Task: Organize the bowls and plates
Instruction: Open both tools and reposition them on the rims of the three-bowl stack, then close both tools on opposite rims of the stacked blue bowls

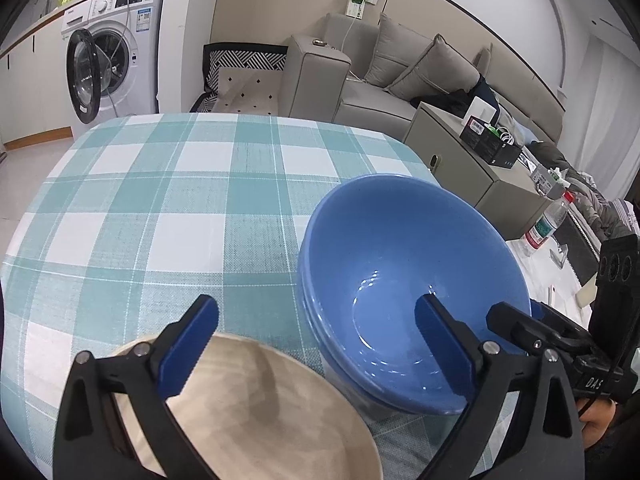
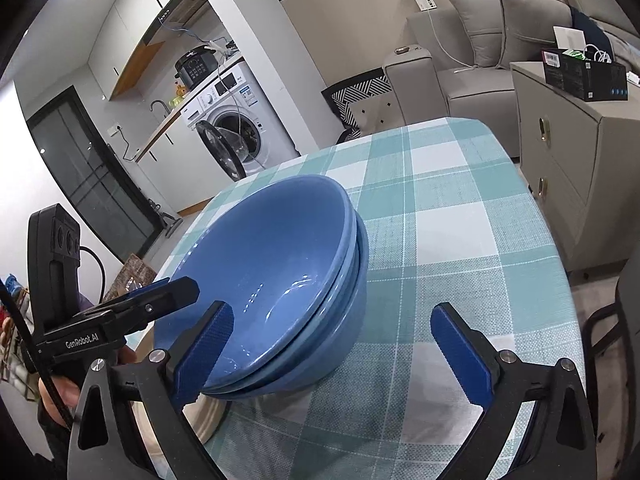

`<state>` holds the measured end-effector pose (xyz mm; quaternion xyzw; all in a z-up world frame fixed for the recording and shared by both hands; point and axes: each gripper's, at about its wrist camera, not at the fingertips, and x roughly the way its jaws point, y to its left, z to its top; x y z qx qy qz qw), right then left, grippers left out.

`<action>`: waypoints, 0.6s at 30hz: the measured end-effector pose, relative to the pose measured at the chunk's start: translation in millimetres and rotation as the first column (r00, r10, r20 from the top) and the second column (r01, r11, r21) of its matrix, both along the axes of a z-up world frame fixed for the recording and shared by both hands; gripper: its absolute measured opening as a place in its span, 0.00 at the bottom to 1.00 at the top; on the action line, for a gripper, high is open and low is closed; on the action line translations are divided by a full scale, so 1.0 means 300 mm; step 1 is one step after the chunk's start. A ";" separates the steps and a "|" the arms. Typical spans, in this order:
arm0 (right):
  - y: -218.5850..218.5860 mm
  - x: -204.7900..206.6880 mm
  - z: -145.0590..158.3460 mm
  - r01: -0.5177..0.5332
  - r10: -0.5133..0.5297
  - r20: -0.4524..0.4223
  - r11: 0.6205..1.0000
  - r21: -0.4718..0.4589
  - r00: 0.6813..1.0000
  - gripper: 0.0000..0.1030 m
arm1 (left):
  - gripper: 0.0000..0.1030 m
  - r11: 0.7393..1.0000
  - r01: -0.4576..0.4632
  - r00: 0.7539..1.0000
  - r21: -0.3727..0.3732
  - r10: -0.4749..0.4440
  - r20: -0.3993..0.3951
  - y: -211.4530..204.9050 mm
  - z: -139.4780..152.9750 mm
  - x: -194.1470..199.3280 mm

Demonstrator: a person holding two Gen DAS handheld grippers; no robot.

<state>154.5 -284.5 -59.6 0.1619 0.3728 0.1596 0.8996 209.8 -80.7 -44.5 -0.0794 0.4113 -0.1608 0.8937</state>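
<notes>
A stack of blue bowls point(image 1: 400, 280) sat nested on the surface point(image 1: 160, 200), which was covered with a teal-and-white checked cloth, toward the edge nearer the grey cabinet point(image 1: 460, 160). In the right wrist view the stack point(image 2: 272, 280) showed at least three rims, one inside another, and leaned slightly. Just beside it lay a cream plate point(image 1: 260, 412), its rim passing under the bowls' lower edge as seen from the right point(image 2: 208, 412). The left gripper point(image 1: 320, 344) had its fingers wide apart: one blue pad point(image 1: 188, 348) hung over the plate, the other in front of the bowls' inside, and whether either touched anything could not be told. The right gripper point(image 2: 336, 356) also had its fingers spread wide, straddling the near wall of the stack, one pad point(image 2: 204, 356) over the bowls' rim and the other over bare cloth, gripping nothing. Each gripper showed at the edge of the other's view. Behind the surface stood a washing machine point(image 1: 116, 56) with its door open, a grey sofa point(image 1: 384, 76), and a water bottle point(image 1: 546, 224) well off to the side.
</notes>
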 end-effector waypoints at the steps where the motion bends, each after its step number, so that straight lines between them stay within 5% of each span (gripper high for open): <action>1: 0.002 0.001 -0.001 -0.005 0.005 0.004 1.000 0.007 1.000 0.89 | 0.87 1.000 0.008 1.000 -0.008 -0.008 -0.009 0.001 -0.005 0.004; 7: 0.021 -0.003 0.003 -0.039 0.039 0.019 0.999 0.027 0.999 0.75 | 0.68 1.000 0.024 0.999 -0.008 -0.024 -0.043 -0.010 -0.033 0.014; 18: 0.034 -0.017 0.017 -0.048 0.047 0.037 0.999 0.019 0.998 0.63 | 0.53 0.998 0.065 0.997 -0.013 -0.066 -0.044 -0.047 -0.030 0.012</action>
